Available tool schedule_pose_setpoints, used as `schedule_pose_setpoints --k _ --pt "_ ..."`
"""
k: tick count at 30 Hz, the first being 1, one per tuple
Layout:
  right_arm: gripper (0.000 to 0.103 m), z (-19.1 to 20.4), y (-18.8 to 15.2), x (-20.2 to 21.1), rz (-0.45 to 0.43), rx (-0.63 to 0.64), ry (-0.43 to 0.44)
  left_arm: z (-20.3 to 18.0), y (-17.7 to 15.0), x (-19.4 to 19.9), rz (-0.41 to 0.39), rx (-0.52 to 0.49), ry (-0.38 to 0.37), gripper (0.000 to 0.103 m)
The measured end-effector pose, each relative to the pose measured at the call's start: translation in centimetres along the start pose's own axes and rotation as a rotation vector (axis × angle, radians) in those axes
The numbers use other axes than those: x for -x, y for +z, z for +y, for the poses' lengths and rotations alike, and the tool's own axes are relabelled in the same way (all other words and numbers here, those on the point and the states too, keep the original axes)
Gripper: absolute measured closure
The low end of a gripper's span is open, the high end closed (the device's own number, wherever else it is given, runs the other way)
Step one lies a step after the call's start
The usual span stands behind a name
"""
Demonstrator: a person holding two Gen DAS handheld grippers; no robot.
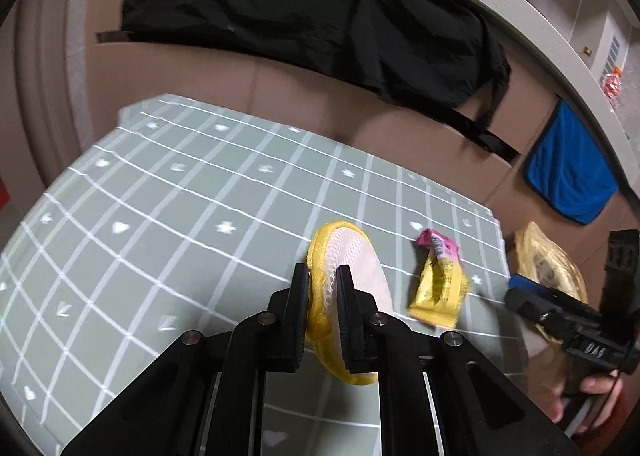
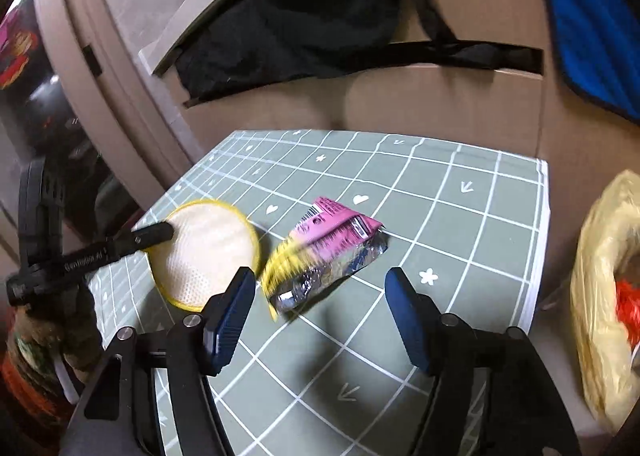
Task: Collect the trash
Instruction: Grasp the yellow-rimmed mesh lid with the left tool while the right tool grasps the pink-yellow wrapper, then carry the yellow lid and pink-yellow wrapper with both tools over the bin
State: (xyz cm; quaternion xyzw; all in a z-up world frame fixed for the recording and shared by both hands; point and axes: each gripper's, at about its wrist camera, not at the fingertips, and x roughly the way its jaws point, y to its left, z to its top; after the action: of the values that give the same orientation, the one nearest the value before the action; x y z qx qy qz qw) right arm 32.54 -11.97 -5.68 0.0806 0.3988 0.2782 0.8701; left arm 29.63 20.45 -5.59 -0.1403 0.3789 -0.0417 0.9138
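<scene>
My left gripper [image 1: 323, 274] is shut on a round yellow-rimmed white mesh pad [image 1: 356, 252] and holds it on edge above the green grid mat [image 1: 160, 223]. The pad also shows in the right wrist view [image 2: 208, 252], with the left gripper's finger [image 2: 154, 234] across it. A crumpled pink and yellow wrapper [image 1: 440, 280] lies on the mat to the right of the pad. In the right wrist view the wrapper [image 2: 328, 252] lies just ahead of my right gripper [image 2: 320, 280], which is open and empty, its blue pads [image 2: 230, 316] either side of it.
A yellow plastic bag [image 2: 600, 296] with something orange inside stands off the mat's right edge; it also shows in the left wrist view [image 1: 548, 260]. A black garment [image 1: 320, 23] and a blue cloth [image 1: 568, 175] hang on the brown cardboard behind the mat.
</scene>
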Motion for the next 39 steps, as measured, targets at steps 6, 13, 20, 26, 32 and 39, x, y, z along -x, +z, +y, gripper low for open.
schedule_pose_setpoints --k 6,13,20,26,32,39 --pt "0.038 0.9 1.7 -3.7 0.015 -0.096 -0.056 1.3 -0.6 1.3 -0.052 -0.02 0.048 0.089" --pt "0.06 2.2 2.0 -9.7 0.147 -0.039 -0.083 3.1 -1.2 2.2 -0.053 0.015 0.014 0.089" --pt "0.078 5.6 -0.7 -8.4 0.183 0.093 0.046 3.1 -1.4 1.1 -0.016 0.049 -0.035 0.089" --pt "0.078 6.0 -1.9 -8.5 0.203 0.071 0.075 1.8 -1.3 0.2 0.033 0.072 -0.112 0.089" --pt "0.078 5.6 -2.0 -8.5 0.197 0.051 0.095 0.9 -1.1 -0.1 0.062 0.104 -0.212 0.081" --pt "0.078 4.8 -2.0 -6.9 0.155 0.041 0.089 -0.8 -0.9 -0.5 0.081 0.09 -0.191 0.089"
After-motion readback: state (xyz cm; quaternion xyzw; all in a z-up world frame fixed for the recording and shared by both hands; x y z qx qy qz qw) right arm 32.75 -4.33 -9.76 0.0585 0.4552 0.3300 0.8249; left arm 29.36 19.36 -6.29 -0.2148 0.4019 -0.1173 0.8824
